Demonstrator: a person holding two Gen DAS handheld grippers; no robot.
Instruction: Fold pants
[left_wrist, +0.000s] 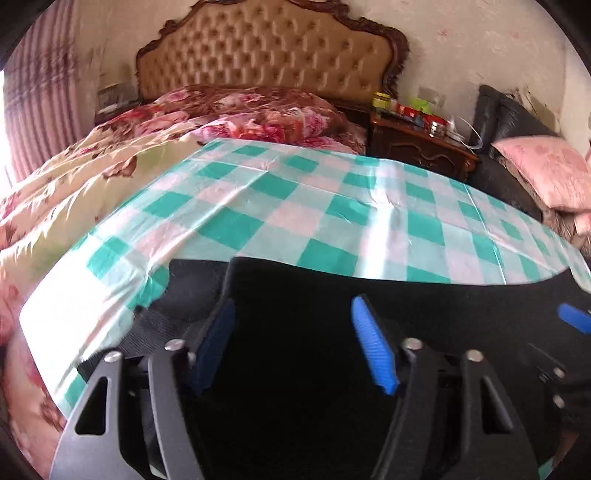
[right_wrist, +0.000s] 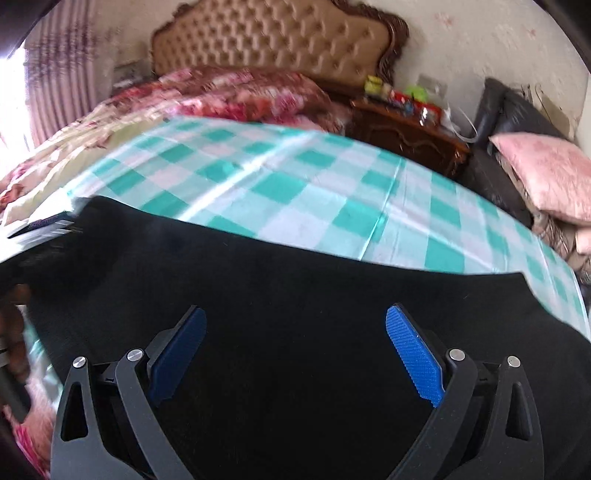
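The black pants (right_wrist: 280, 295) lay spread across the near part of the green-and-white checked cloth (right_wrist: 295, 192) that covered the bed, on the side away from the tufted headboard (right_wrist: 273, 40). The left tool (left_wrist: 291, 343) hung over the pants with its blue pads (left_wrist: 373, 347) well apart and nothing between them. The right tool (right_wrist: 295, 354) was likewise spread wide above the dark fabric, gripping nothing. Between the cloth and the headboard sat a floral quilt (left_wrist: 255, 114). Right of the headboard stood a wooden nightstand (left_wrist: 417, 144), and further right a pink pillow (left_wrist: 546, 170) rested on a dark couch.
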